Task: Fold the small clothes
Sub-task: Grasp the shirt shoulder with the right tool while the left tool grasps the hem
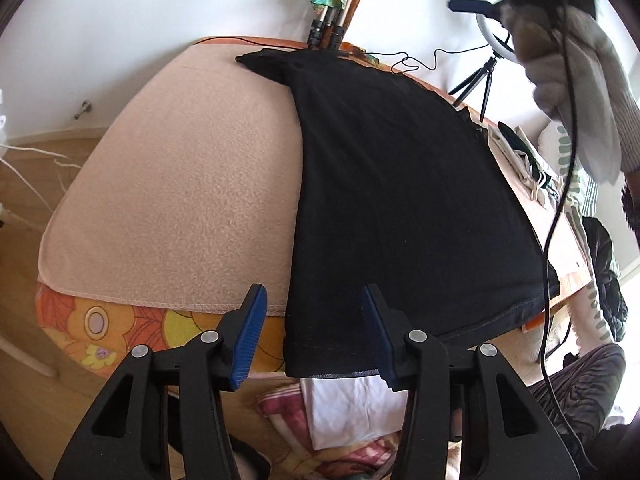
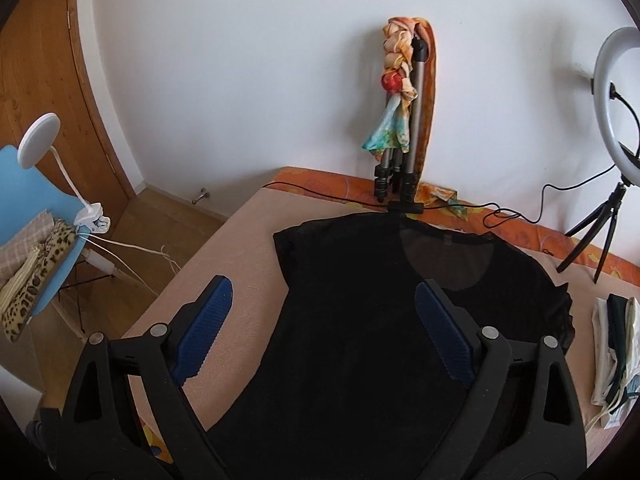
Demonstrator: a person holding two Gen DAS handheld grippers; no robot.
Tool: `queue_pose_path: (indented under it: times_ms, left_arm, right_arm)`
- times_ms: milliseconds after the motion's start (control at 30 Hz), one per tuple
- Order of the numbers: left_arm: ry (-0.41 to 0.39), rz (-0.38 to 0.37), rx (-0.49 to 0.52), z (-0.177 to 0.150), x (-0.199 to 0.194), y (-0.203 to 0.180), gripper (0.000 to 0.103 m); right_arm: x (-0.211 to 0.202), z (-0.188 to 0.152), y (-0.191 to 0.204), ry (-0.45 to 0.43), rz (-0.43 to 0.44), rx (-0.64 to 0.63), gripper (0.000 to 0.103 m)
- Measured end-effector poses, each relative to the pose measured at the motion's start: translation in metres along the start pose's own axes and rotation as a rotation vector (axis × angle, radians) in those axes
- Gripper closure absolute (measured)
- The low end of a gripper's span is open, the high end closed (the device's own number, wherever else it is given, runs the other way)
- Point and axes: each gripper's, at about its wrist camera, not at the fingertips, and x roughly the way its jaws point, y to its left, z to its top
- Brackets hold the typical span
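A black T-shirt (image 1: pixel 400 200) lies flat on a pale pink blanket (image 1: pixel 180 180), its hem hanging over the near edge. My left gripper (image 1: pixel 314 336) stands partly open astride the hem's left corner; neither blue pad presses the cloth. In the right wrist view the same T-shirt (image 2: pixel 352 360) lies with its neckline towards the wall. My right gripper (image 2: pixel 326 320) hovers above its chest, wide open with nothing gripped. A gloved hand (image 1: pixel 560 80) carries that gripper at the upper right of the left wrist view, where one of its blue fingers (image 1: pixel 474 6) shows.
A folded tripod wrapped in a colourful scarf (image 2: pixel 400 120) leans on the wall behind the collar. A ring light (image 2: pixel 612 92) and a pile of folded clothes (image 2: pixel 616 360) sit at the right. A black cable (image 1: pixel 560 200) hangs across. A blue chair (image 2: pixel 24 208) stands left.
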Motion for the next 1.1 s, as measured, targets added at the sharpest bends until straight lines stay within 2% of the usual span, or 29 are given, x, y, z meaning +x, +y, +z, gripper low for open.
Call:
queue_pose_path:
  times_ms: [133, 267, 533, 600, 800, 833, 900, 1100]
  left_arm:
    - [0.018, 0.007, -0.007, -0.003, 0.006, 0.006, 0.062]
    - [0.039, 0.004, -0.041, -0.003, 0.012, 0.016, 0.064]
    - [0.069, -0.018, -0.055, -0.004, 0.019, 0.019, 0.064]
    - [0.067, -0.014, -0.045, -0.004, 0.019, 0.02, 0.064]
    - [0.062, -0.012, -0.027, -0.004, 0.02, 0.016, 0.065]
    - [0.06, -0.008, -0.02, -0.004, 0.02, 0.016, 0.068]
    - [0.062, -0.009, -0.016, -0.004, 0.02, 0.015, 0.086]
    - [0.072, -0.038, 0.003, -0.005, 0.024, 0.01, 0.098]
  right_arm:
    - [0.05, 0.019, 0.014, 0.059, 0.004, -0.007, 0.009]
    - [0.106, 0.03, 0.028, 0.131, 0.011, -0.009, 0.016]
    - [0.21, 0.036, 0.053, 0.25, 0.014, -0.031, 0.025]
    - [0.23, 0.034, 0.056, 0.278, 0.007, -0.036, 0.029]
    - [0.272, 0.028, 0.064, 0.323, -0.037, -0.065, 0.029]
    - [0.278, 0.027, 0.065, 0.33, -0.046, -0.073, 0.029]
    - [0.287, 0.023, 0.067, 0.343, -0.07, -0.098, 0.03]
    - [0.306, 0.018, 0.067, 0.378, -0.111, -0.134, 0.042]
